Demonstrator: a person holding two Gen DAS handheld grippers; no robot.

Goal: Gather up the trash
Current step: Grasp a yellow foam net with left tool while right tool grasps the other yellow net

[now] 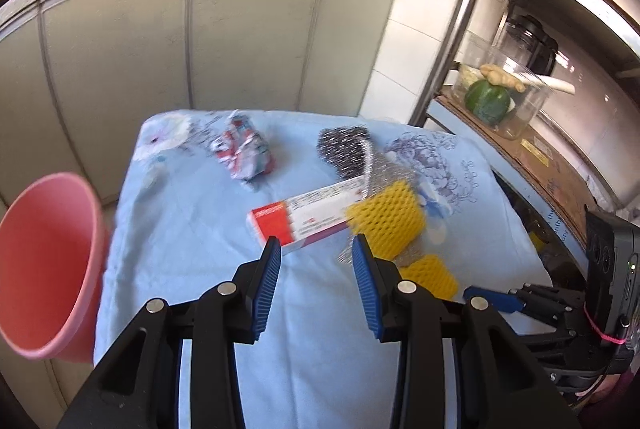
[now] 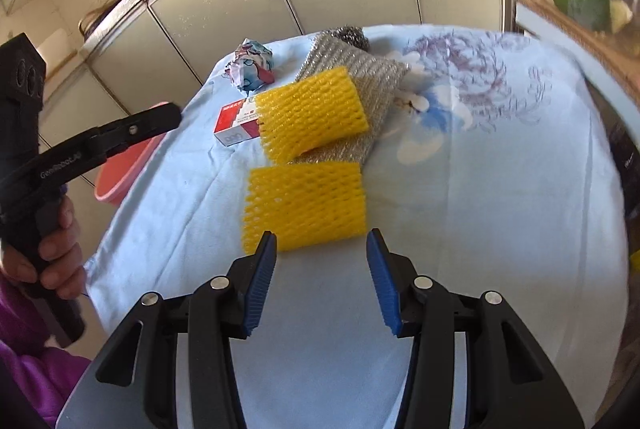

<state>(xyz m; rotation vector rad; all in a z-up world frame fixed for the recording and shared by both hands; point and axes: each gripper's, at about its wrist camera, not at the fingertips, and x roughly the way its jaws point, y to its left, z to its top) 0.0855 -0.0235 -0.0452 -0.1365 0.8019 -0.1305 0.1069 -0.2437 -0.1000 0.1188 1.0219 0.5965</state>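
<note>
Trash: near yellow foam net lies at surface's near edge, light, soft, squashy; pinch across middle. Box stiff, light. Right hand-held gripper spread, empty; left hand-held gripper spread, empty.

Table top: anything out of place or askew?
Litter is loosely heaped on the blue cloth: a yellow foam net sits tilted across the red-and-white box and silver mesh pad, with a crumpled wrapper behind. Nothing spilled. Both tools are open and empty.
</note>
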